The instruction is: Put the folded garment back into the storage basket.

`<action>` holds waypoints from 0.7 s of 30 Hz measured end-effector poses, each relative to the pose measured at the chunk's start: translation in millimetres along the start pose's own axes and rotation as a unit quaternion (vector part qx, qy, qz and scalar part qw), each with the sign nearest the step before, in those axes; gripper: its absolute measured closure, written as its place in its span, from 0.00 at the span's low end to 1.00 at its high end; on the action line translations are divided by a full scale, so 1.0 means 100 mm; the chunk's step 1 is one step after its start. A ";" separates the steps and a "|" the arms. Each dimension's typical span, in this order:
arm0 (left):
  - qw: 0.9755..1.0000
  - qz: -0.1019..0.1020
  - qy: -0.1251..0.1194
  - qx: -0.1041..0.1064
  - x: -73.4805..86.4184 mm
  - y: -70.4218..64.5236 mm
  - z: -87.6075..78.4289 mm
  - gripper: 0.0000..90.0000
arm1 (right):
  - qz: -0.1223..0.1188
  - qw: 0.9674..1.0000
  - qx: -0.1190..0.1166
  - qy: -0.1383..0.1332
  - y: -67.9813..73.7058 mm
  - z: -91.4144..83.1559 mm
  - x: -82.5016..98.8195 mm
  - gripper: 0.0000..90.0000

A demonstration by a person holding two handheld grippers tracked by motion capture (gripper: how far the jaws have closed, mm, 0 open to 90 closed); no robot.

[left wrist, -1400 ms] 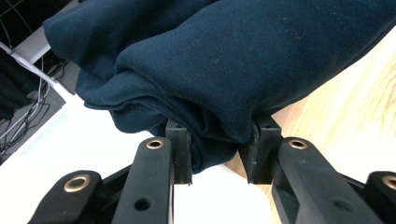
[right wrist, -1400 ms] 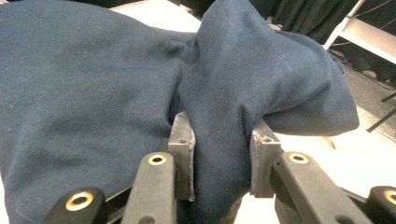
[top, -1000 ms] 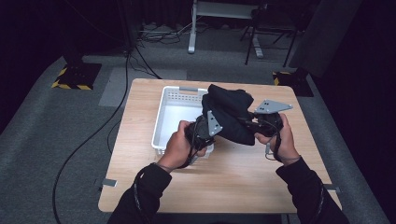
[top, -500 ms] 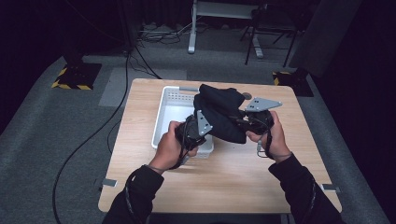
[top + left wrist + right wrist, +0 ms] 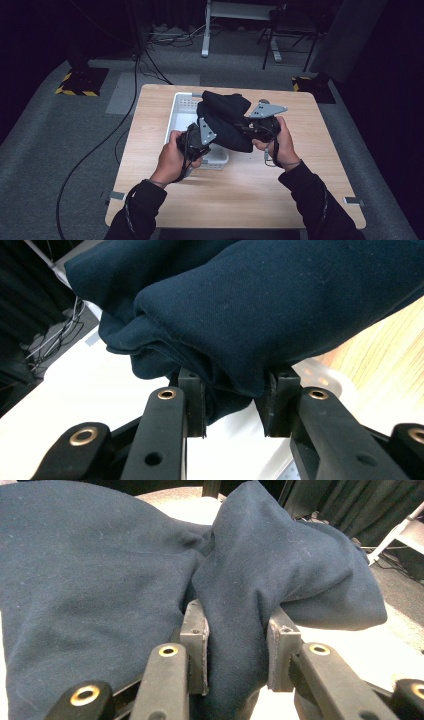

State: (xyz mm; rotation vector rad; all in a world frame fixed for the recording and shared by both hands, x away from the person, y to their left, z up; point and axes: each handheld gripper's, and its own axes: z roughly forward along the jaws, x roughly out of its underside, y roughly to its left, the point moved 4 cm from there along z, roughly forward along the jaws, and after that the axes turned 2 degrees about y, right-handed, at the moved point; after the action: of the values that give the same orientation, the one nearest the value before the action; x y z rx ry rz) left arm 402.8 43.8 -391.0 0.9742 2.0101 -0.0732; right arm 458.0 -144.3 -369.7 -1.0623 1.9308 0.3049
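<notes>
Hands at frame centre hold the left gripper (image 5: 202, 137) and right gripper (image 5: 250, 129) level, each clamped on the cloth (image 5: 225, 120). Since a second ago, both have shifted left, carrying it further over the basket (image 5: 176, 117).

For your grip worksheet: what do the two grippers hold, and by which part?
Both hold the dark blue garment: left gripper and right gripper each pinch a bunched fold.

A wooden tabletop (image 5: 240, 190) stands on grey carpet (image 5: 75, 165). A white basket (image 5: 181, 116) sits directly on its far-left part.
</notes>
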 end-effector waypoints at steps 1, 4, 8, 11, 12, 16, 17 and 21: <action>1.000 -0.001 0.002 -0.001 0.01 0.01 -0.01 0.76 | -0.001 1.000 -0.001 -0.001 0.01 0.02 -0.01 0.76; 1.000 -0.005 0.003 -0.006 0.05 0.04 -0.02 0.76 | -0.003 1.000 -0.006 0.002 0.03 0.07 -0.03 0.76; 1.000 -0.009 0.009 -0.010 0.11 0.09 -0.03 0.76 | -0.005 1.000 -0.011 0.004 0.07 0.15 -0.06 0.76; 1.000 -0.016 0.011 -0.011 0.16 0.12 -0.03 0.76 | -0.008 1.000 -0.015 0.007 0.11 0.21 -0.08 0.76; 1.000 -0.017 0.012 -0.012 0.17 0.13 -0.03 0.76 | -0.008 1.000 -0.015 0.007 0.12 0.23 -0.08 0.76; 0.999 -0.024 0.015 -0.016 0.23 0.18 -0.03 0.76 | -0.009 1.000 -0.019 0.010 0.16 0.31 -0.11 0.76; 0.999 -0.024 0.016 -0.018 0.24 0.19 -0.04 0.76 | -0.009 1.000 -0.020 0.010 0.17 0.33 -0.11 0.76; 0.999 -0.029 0.019 -0.021 0.30 0.23 -0.04 0.76 | -0.007 1.000 -0.025 0.011 0.21 0.40 -0.12 0.76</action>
State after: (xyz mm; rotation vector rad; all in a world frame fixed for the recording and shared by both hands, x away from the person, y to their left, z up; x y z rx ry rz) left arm 405.9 79.3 -404.1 0.8970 2.0669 -0.0427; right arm 467.9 -101.8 -387.1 -1.1156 1.9429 0.3369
